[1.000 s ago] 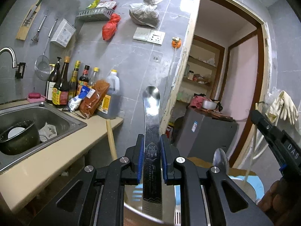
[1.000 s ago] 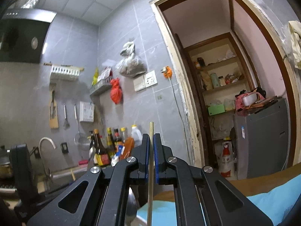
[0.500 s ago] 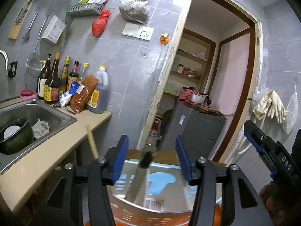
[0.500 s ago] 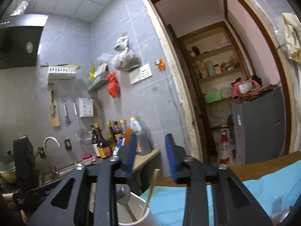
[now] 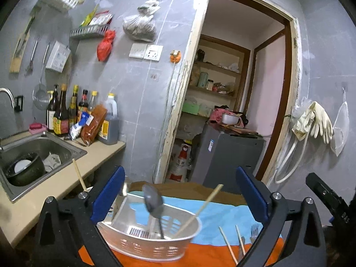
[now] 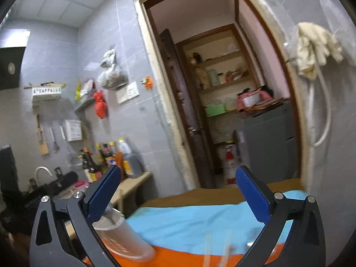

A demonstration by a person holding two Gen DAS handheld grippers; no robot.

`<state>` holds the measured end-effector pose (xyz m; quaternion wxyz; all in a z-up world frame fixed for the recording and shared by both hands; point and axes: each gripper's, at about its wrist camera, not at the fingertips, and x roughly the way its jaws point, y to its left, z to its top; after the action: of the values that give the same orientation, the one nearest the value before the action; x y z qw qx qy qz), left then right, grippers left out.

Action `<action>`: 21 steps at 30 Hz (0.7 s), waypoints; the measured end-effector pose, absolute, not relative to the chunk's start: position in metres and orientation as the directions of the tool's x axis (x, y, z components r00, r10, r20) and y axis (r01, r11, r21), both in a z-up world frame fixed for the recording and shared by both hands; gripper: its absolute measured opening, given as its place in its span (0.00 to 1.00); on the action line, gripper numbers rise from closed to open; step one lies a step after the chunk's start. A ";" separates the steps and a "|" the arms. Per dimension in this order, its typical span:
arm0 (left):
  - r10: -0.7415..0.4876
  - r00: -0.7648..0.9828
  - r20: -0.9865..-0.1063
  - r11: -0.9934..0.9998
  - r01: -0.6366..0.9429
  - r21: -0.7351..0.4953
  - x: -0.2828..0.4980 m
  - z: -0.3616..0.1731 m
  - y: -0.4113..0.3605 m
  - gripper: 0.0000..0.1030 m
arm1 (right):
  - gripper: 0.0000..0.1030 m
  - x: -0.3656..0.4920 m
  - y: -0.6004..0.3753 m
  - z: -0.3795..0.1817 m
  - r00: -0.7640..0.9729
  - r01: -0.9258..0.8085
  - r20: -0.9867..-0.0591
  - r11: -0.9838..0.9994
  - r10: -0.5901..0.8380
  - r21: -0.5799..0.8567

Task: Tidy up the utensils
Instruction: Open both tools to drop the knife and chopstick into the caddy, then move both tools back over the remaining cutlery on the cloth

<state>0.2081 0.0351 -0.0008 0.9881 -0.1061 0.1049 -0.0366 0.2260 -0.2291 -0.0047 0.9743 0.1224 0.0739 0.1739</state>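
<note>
Left gripper (image 5: 178,197) wide, empty; right gripper (image 6: 178,197) wide, empty. Lower centre of left view: white caddy (image 5: 153,244) on the orange/blue cloth (image 5: 224,218), spoon (image 5: 153,202) and chopstick (image 5: 200,211) leaning inside. Lower right: loose chopsticks (image 5: 229,244) and fork (image 5: 254,230) flat on cloth. Likely light, stiff, slippery and thin; grip mid-shaft, across the narrow width. Sink (image 5: 55,149) and bottles (image 5: 66,111) further back, left

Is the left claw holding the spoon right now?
No. The left claw is wide open, and the spoon stands loose in the white basket.
</note>
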 end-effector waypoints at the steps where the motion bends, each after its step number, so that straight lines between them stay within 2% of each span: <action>1: -0.091 0.976 -0.196 0.977 0.050 -0.206 0.206 0.000 0.028 0.96 | 1.00 0.221 -0.236 -0.003 0.934 -0.307 -0.107 0.918 0.341 0.249; 11: -0.119 0.967 -0.224 0.986 0.088 -0.143 0.194 -0.020 -0.037 0.96 | 1.00 0.187 -0.281 -0.013 0.970 -0.187 -0.140 0.977 0.200 0.101; 21: -0.134 0.926 -0.353 0.990 0.113 -0.079 0.208 -0.070 -0.082 0.96 | 1.00 0.193 -0.316 -0.057 0.957 -0.124 -0.246 0.984 0.153 0.128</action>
<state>0.2081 -0.0818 -0.0700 0.9809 -0.0287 0.1819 -0.0630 0.1934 -0.3159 -0.0570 0.9877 0.0559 0.1284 0.0702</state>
